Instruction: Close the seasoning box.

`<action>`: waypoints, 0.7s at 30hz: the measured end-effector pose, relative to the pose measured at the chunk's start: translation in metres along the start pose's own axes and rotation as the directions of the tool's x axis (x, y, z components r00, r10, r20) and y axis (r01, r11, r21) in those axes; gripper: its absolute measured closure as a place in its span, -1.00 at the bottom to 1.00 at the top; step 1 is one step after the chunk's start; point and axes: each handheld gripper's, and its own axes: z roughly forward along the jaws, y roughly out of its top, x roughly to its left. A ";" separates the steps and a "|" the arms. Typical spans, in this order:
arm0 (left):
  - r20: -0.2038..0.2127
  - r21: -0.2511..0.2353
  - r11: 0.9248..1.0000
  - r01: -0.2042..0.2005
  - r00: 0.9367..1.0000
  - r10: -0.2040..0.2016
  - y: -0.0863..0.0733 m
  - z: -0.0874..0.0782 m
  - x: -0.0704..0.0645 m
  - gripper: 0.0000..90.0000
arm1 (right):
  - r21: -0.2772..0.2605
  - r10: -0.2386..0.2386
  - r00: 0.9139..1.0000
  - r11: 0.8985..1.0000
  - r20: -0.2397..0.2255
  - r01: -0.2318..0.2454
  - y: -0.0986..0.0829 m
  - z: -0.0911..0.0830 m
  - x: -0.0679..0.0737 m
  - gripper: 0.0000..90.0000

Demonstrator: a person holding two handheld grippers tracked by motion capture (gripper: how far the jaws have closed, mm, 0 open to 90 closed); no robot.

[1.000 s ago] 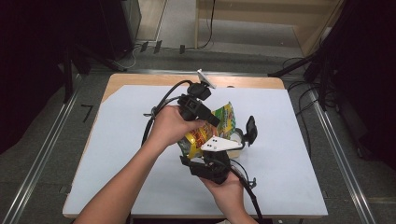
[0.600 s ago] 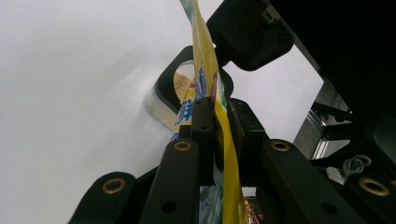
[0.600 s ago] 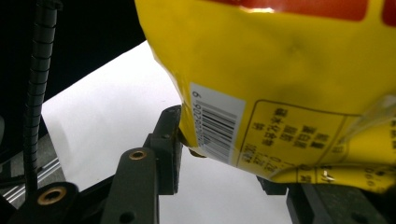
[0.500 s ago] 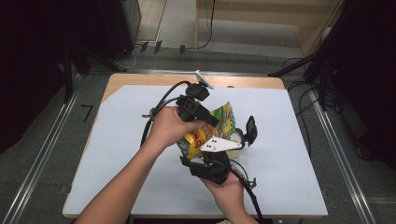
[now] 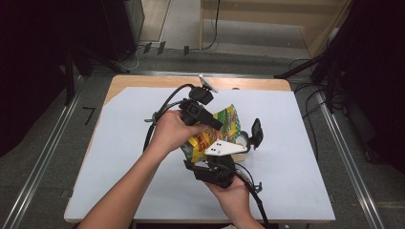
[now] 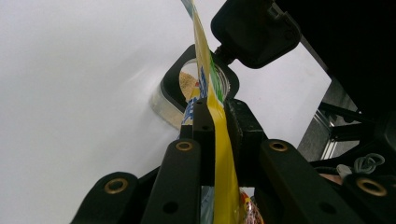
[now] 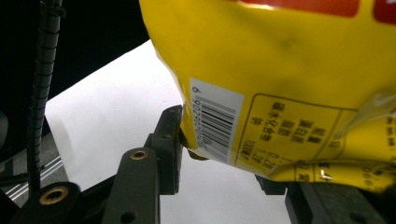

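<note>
The yellow snack bag [image 5: 210, 136] is held above the middle of the white table [image 5: 119, 143], tilted over a clear jar [image 6: 187, 88] that holds some crumbs. The left gripper [image 6: 215, 116] is clenched on the bag's thin upper edge. The right gripper [image 7: 224, 154] clasps the bag's lower corner by the barcode [image 7: 215, 121]. A black lid [image 5: 257, 132] hangs open beside the jar.

Setting: a lab or recording studio. A wooden table [image 5: 143, 82] under a white sheet [image 5: 286, 143] stands in the middle of the frame, metal floor rails [image 5: 43, 162] on both sides, cables [image 5: 157, 47] and black stands [image 5: 305, 69] along the top, dark surroundings.
</note>
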 end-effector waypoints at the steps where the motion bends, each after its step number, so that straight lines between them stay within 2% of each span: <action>1: -0.001 0.000 1.000 -0.001 1.000 0.001 0.000 0.000 0.000 0.85 | -0.001 0.002 1.000 1.000 -0.001 -0.002 0.000 0.000 0.000 0.33; 12: 0.004 0.006 1.000 0.001 1.000 -0.001 0.000 0.000 0.001 0.83 | -0.002 -0.002 1.000 1.000 -0.006 0.002 0.001 -0.001 -0.001 0.34; 15: 0.015 0.007 1.000 0.019 1.000 -0.019 0.001 0.000 0.002 0.82 | -0.001 -0.002 1.000 1.000 -0.007 0.002 0.001 -0.001 -0.001 0.34; 21: 0.021 0.008 1.000 0.023 1.000 -0.023 0.001 0.000 0.003 0.79 | -0.001 -0.002 1.000 1.000 -0.011 0.002 0.001 -0.001 -0.001 0.34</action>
